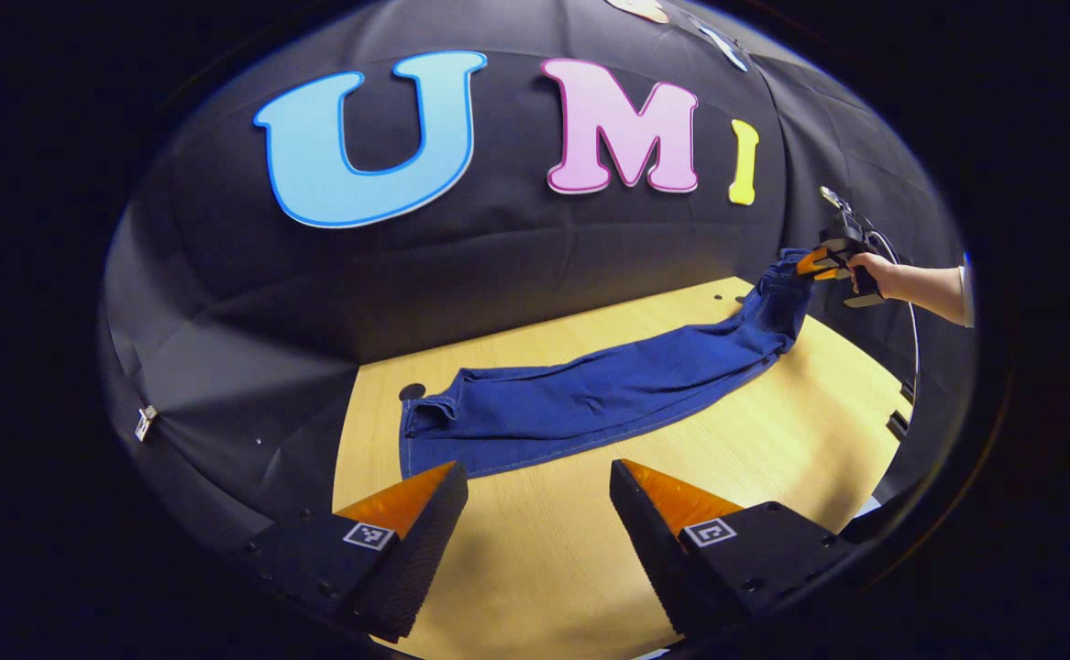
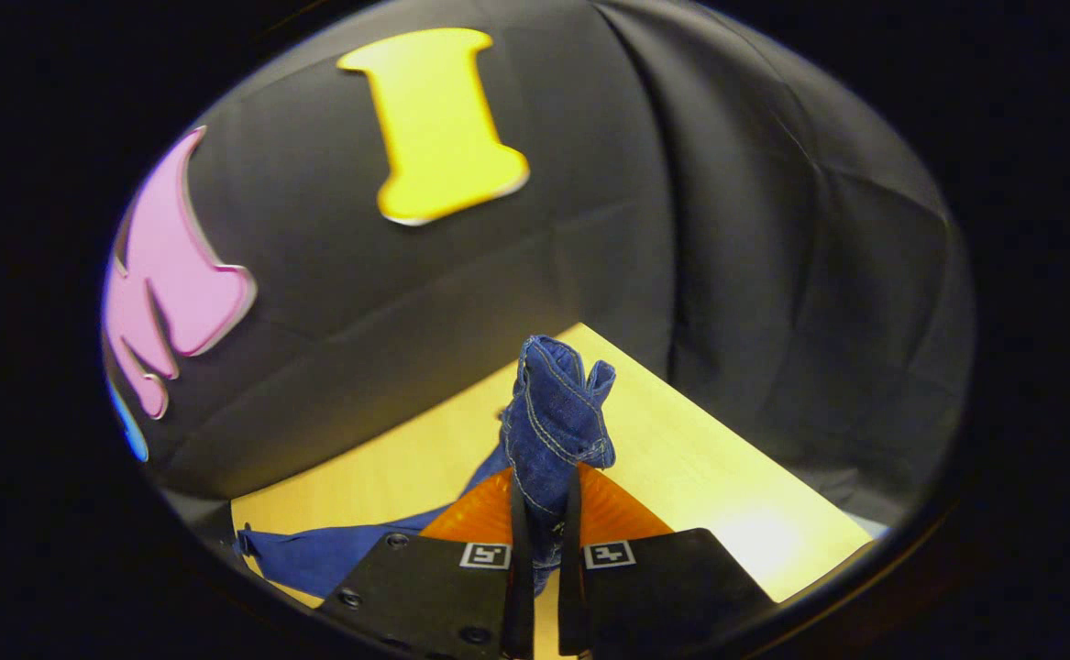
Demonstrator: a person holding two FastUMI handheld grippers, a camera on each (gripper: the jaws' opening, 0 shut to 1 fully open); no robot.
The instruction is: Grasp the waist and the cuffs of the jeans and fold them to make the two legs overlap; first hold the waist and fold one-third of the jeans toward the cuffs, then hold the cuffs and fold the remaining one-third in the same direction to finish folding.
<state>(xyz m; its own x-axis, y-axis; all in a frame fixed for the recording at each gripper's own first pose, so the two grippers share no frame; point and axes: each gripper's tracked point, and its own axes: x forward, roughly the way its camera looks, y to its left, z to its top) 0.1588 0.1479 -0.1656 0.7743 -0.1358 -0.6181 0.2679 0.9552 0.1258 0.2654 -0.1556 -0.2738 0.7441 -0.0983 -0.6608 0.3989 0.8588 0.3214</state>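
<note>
On the tabletop (image 1: 773, 431) lie jeans (image 1: 608, 394); my right gripper (image 2: 546, 513) pinches their cuffs (image 2: 557, 403), left gripper (image 1: 539, 500) wide, empty.

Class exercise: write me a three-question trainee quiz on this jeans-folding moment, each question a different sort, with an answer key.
1. True or false: the left gripper is clamped on the jeans.
2. Which end of the jeans is raised off the table? A) the end held by the right gripper B) the end nearest the left gripper C) neither
3. Fill in: the person's hand holds the ____ gripper.

Key: 1 false, its jaws stand open above bare table; 2 A; 3 right.
</note>
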